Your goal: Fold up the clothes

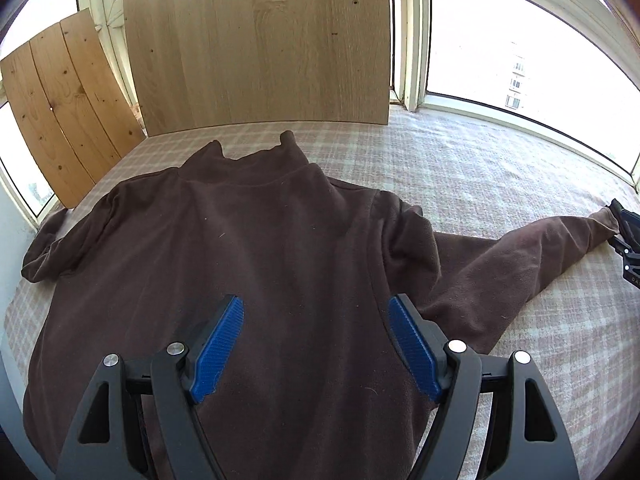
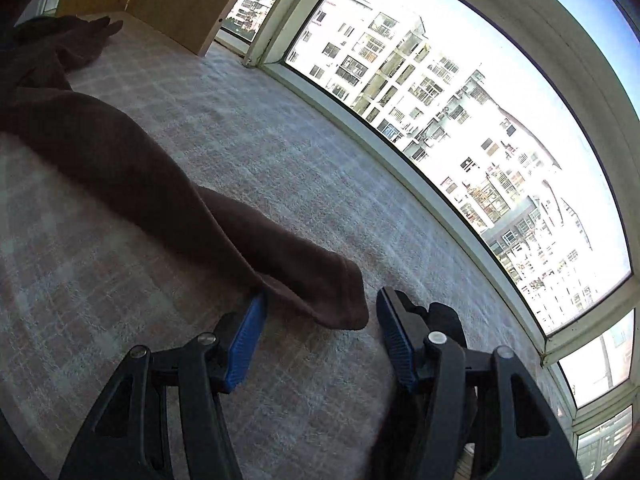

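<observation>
On a checked cloth [image 1: 480, 168] covering the surface beside a wide bay window [image 2: 460, 120], a brown fleece top [image 1: 248, 248] lies spread flat, its high collar [image 1: 256, 160] toward a pale wood board [image 1: 256, 40] that leans against the window frame, with a second, knotty plank panel [image 1: 60, 112] standing to its left. Seen from the left wrist, the left claw [image 1: 316, 312] hovers over the lower body of the top, its blue ribbed pads [image 1: 220, 344] spread wide apart with nothing between them. One sleeve [image 1: 520, 256] stretches out to the right, its cuff reaching the right claw [image 1: 624, 236], which shows only as a black edge at the frame's border; a few pale letters on that black part are too small to read. The other sleeve [image 1: 44, 252] is bunched at the far left edge of the surface. From the right wrist, the right claw [image 2: 320, 308] sits low over the cloth with its jaws parted, the sleeve's cuff [image 2: 336, 296] lying between the tips; the left pad [image 2: 248, 340] sits just against the cuff's edge, the right pad stands clear, and no pinch shows. Beyond the glass, pale apartment blocks [image 2: 440, 100] rise in bright daylight. No brand or label is visible on the top.
</observation>
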Motion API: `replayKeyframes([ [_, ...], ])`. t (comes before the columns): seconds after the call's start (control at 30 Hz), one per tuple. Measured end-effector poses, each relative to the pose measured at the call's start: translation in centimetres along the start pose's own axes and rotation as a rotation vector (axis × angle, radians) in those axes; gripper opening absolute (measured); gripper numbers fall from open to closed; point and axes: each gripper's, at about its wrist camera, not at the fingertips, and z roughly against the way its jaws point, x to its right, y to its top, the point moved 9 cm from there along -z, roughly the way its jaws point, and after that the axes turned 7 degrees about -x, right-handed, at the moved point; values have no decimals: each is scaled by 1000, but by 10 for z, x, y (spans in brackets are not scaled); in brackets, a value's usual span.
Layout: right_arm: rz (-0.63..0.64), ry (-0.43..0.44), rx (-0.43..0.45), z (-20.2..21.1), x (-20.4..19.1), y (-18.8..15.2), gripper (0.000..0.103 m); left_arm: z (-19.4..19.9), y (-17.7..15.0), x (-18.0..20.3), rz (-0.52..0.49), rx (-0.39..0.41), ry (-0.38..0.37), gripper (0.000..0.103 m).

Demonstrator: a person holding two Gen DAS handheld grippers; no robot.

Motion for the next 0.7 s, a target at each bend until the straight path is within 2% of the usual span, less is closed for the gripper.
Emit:
replayKeyframes([
  [0.07,-3,26,-7,-8,-1,2,56,1,-5,-1,14,-10,11,74],
  [0.1,-6,40,-10,-12,-1,3,51,1,-8,-1,19,-16,17,74],
  [0.13,-20,80,-16,-15,-2,4,39,2,-10,-1,18,-21,24,74],
  [0.17,-45,119,-50,-19,-3,4,9,2,-12,-1,16,-27,30,74],
  [0.33,-246,234,-129,-13,4,2,7,2,-8,-2,-1,-17,34,74],
  [0.4,-323,256,-128,-1,9,5,6,1,-4,-1,-4,-11,18,74],
  [0.6,-439,286,-93,76,15,16,6,-1,3,5,-31,-2,-79,74],
  [0.7,-428,296,-118,123,12,17,6,-1,7,7,-62,11,-121,74],
])
